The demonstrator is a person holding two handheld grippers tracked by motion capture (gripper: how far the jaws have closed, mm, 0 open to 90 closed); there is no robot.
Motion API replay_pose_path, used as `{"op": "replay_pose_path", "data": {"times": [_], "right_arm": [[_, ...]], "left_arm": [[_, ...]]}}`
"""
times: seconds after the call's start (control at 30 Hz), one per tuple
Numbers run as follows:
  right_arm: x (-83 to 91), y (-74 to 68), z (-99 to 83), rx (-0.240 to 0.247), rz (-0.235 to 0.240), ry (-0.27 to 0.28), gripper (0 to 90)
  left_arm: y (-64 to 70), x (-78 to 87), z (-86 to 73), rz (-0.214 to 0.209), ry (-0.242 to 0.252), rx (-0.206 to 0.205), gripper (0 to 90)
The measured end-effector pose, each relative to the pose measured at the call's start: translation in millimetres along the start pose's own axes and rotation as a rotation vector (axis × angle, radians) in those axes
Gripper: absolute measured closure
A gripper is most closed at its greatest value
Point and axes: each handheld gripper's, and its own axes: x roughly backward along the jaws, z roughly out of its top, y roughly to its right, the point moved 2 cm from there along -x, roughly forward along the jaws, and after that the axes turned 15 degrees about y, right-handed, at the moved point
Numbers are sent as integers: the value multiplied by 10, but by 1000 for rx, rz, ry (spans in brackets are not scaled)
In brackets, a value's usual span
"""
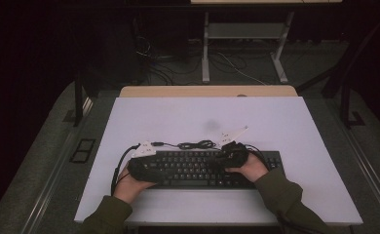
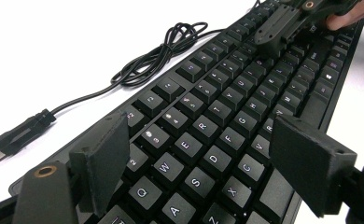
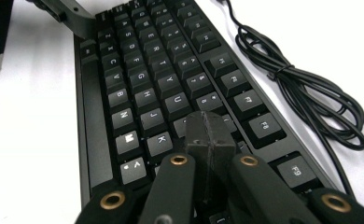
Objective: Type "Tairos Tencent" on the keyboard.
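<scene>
Over the keyboard (image 1: 205,168), the right hand-held gripper (image 3: 209,133), jaws pressed together, seems poised to press a key, next needing a straight downward push, while the left hand-held gripper (image 2: 208,163) hovers spread.
</scene>
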Motion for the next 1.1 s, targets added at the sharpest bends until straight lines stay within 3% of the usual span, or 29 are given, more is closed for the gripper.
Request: {"op": "replay_pose_path", "data": {"times": [0.47, 1.1], "right_arm": [[-29, -7, -27, 5, -3, -22, 892], [-14, -9, -10, 5, 1, -6, 890]], "left_arm": [[-5, 3, 0, 1, -5, -5, 192], [-6, 17, 15, 4, 5, -6, 192]]}}
